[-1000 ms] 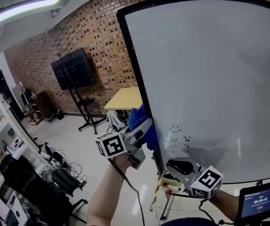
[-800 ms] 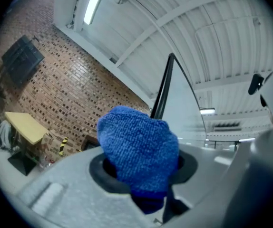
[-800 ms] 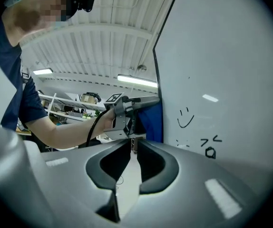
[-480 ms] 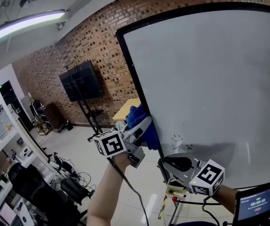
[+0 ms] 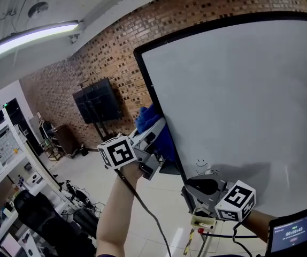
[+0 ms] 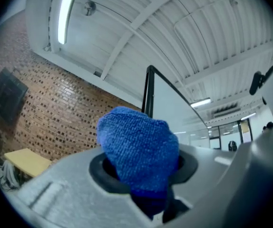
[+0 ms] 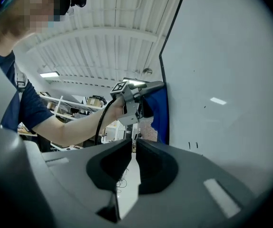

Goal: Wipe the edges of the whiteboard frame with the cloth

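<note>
The whiteboard's black frame [image 5: 154,98] runs up its left side. My left gripper [image 5: 158,126] is shut on a bunched blue cloth [image 5: 145,116] and holds it against that left edge about halfway up. The cloth [image 6: 139,151] fills the left gripper view, with the frame [image 6: 149,91] just behind it. Lower down in front of the board, my right gripper [image 5: 192,188] has just been closing its jaws, and they now stand almost together with nothing between them. The right gripper view looks past its own gripper [image 7: 134,148] up at the cloth [image 7: 159,113] on the frame [image 7: 170,32].
A wall TV on a stand [image 5: 97,106] stands by the brick wall at the left. Shelves [image 5: 4,143] and a black chair [image 5: 41,213] sit at the lower left. A small screen [image 5: 294,232] is at the bottom right. Small marker doodles [image 5: 199,164] are on the board.
My left gripper has slid the cloth upward along the left frame edge. The right gripper has risen a little in front of the board.
</note>
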A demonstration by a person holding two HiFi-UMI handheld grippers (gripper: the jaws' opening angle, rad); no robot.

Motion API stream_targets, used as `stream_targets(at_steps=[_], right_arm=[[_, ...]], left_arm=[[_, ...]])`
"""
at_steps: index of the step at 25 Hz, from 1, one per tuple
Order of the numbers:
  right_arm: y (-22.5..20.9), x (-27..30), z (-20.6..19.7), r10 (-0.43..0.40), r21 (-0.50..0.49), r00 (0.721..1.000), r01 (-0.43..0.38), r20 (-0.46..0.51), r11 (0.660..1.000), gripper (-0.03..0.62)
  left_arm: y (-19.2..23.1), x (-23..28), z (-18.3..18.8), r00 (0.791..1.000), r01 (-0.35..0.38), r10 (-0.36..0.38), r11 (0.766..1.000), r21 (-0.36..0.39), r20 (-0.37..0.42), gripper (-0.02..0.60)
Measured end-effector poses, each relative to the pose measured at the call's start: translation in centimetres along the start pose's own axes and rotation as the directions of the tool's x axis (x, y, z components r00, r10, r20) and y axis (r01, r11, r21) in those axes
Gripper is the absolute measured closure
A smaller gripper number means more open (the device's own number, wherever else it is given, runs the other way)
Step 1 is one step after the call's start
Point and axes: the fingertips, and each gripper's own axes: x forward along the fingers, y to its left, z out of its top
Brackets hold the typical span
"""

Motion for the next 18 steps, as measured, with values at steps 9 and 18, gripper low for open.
stream_targets(at_steps=[9,18], right_arm=[[-0.7,-0.1,3.5,-0.038,0.001,0.998,0.038,0.056,0.999,0.566],[-0.7,-0.4,3.1,-0.046,0.005,0.998,0.046,0.047,0.999,0.566]], left_arm=[[-1.0,1.5,4.4,1.0,-0.015,0.015,0.998,0.055,0.009,0.423],[-1.9,2.4,11.2,0.997,-0.036,0.027,0.992,0.119,0.07,0.433]])
